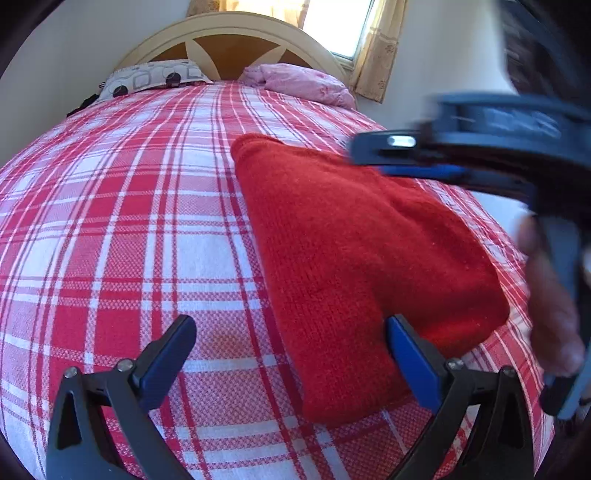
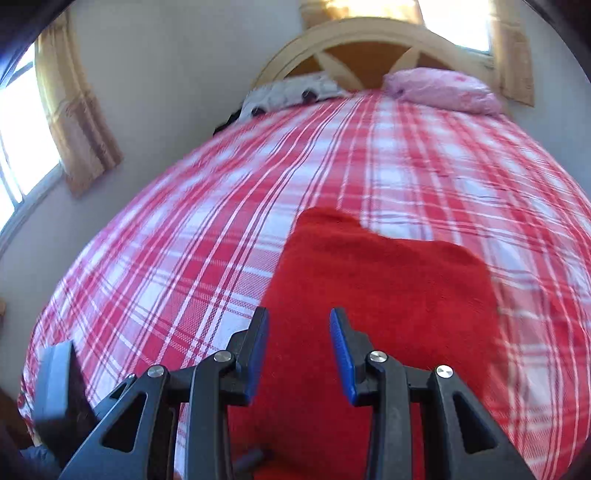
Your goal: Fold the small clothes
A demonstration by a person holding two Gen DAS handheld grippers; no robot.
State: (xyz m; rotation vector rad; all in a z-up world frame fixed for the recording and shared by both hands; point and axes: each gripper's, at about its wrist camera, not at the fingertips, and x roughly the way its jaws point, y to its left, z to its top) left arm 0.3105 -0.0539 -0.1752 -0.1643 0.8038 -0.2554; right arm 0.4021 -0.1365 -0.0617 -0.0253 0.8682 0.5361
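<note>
Looking past my left gripper (image 1: 291,354), I see its jaws spread wide with nothing between them; the right-hand finger sits at the near edge of the sweater (image 1: 354,254), whether touching it I cannot tell, and the other hangs over bare bedspread (image 1: 110,229) just to the sweater's left. My right gripper (image 2: 299,350) hangs over the near part of the sweater (image 2: 369,295), jaws apart by a narrower gap and gripping nothing. From the left camera it shows as a blurred dark shape at the sweater's far right edge.

The sweater is a red knit, lying flat as a compact, thick block with a rounded fold along its near side and a small corner sticking up at its far end. I judge it already folded at least once, sleeves tucked out of sight. What may be left is a final halving or a squaring-up of that far corner, and setting it aside; I cannot see any other clothes waiting.

Beyond the sweater the plaid bedspread runs on bare. Far past it, a patterned pillow (image 1: 155,77) lies to the left and a pink pillow (image 1: 306,83) to the right, both against the headboard (image 1: 229,33), with curtained windows behind.
</note>
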